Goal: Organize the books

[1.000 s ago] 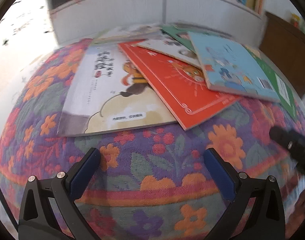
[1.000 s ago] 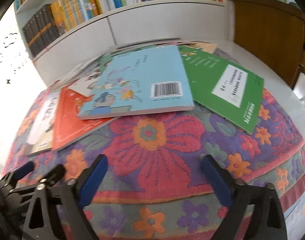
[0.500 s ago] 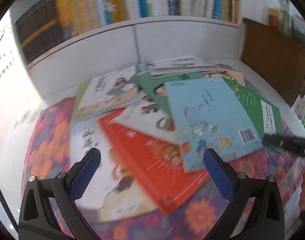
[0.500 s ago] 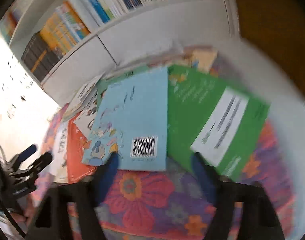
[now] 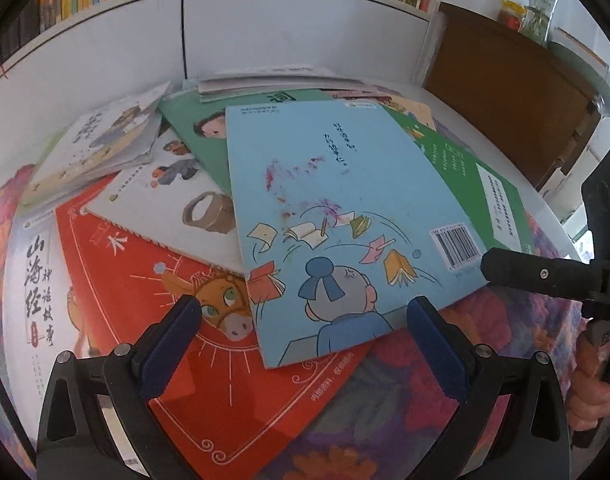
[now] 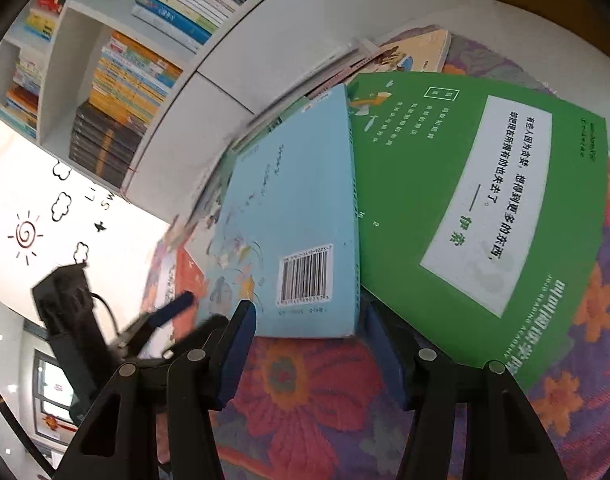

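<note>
Books (image 5: 233, 216) lie fanned and overlapping on floral-cloth tabletop (image 5: 457, 360), none stacked yet; sorting barely begun. Left view: left gripper (image 5: 305, 320) spread wide over red book (image 5: 241, 380), nothing between pads. Right view: right gripper (image 6: 309, 344) closing, jaws flanking near corner of blue book (image 6: 297, 232), pads not yet pressing; green book (image 6: 485, 208) beside. Bookshelf (image 6: 145, 80) behind.

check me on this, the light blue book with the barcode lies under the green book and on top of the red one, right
Not quite. The light blue book lies on top of the green book, not under it: in the right wrist view its spine edge overlaps the green cover. It does lie on top of the red book, as the left wrist view shows.
</note>
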The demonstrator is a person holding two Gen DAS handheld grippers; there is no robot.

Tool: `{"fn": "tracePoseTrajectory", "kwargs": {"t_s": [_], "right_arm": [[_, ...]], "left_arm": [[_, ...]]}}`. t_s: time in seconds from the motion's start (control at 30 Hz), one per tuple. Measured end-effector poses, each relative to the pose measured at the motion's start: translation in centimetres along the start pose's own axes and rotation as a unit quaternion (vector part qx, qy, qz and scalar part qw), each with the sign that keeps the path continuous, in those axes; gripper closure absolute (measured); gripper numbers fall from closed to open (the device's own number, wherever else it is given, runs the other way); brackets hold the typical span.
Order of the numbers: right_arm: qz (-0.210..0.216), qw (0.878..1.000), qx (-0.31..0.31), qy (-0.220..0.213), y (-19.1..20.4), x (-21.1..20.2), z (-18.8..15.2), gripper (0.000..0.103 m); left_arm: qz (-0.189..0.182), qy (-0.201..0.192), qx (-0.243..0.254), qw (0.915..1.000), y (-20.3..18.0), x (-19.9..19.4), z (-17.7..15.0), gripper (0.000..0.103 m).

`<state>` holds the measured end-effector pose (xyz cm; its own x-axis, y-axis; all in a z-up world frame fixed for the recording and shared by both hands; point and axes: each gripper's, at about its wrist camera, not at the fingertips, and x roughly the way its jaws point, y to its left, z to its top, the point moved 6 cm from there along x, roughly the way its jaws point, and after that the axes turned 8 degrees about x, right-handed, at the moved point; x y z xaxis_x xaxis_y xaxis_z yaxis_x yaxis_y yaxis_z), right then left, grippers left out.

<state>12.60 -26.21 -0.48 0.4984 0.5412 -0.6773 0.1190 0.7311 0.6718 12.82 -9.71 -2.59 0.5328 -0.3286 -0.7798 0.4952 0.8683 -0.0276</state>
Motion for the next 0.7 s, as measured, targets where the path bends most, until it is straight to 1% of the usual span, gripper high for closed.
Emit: {"fn": "tracePoseTrajectory", "kwargs": {"t_s": [0.07, 0.2, 0.27, 0.33, 0.43, 0.5, 0.57, 0.63, 0.7], "right_arm": [[0.007, 1.0, -0.001, -0.006, 0.1, -0.1, 0.0, 0.048], [0.009, 1.0, 0.002, -0.014, -0.3, -0.3, -0.1, 0.059], [0.02, 1.0, 0.01, -0.021, -0.4, -0.7, 0.0, 0.063], [0.041, 0.999, 0.01, -0.028, 0.0, -1.3, 0.3, 0.064], [0.058, 0.998, -0.005, -0.036, 0.8, -1.9, 0.3, 0.064], [0.08, 0.996, -0.02, -0.037, 1.8, -2.2, 0.1, 0.064], [0.091, 0.995, -0.034, -0.036, 2.6, -2.3, -0.1, 0.064], [0.094, 0.994, -0.046, -0.039, 3.3, -1.9, -0.4, 0.064], [0.08, 0.995, -0.049, -0.038, 3.5, -0.8, -0.4, 0.065]], "left_arm": [[0.003, 0.003, 0.013, 0.9999, -0.3, 0.2, -0.1, 0.001], [0.0, -0.002, 0.021, 0.9998, -0.7, 0.0, -0.3, 0.001], [-0.001, -0.004, 0.02, 0.9998, -0.7, -0.1, -0.3, 0.001], [-0.003, -0.007, 0.016, 0.9998, -0.6, -0.3, -0.2, 0.001], [0.005, -0.032, 0.029, 0.9991, -0.7, -1.2, 0.3, 0.001], [-0.008, -0.039, 0.053, 0.9978, -1.7, -1.7, 0.4, 0.001], [-0.028, -0.038, 0.071, 0.9964, -2.8, -1.6, 0.2, 0.001], [-0.038, -0.034, 0.086, 0.995, -3.6, -1.5, 0.2, 0.001], [-0.028, -0.034, 0.104, 0.9936, -4.2, -1.5, 0.1, 0.001]]}}
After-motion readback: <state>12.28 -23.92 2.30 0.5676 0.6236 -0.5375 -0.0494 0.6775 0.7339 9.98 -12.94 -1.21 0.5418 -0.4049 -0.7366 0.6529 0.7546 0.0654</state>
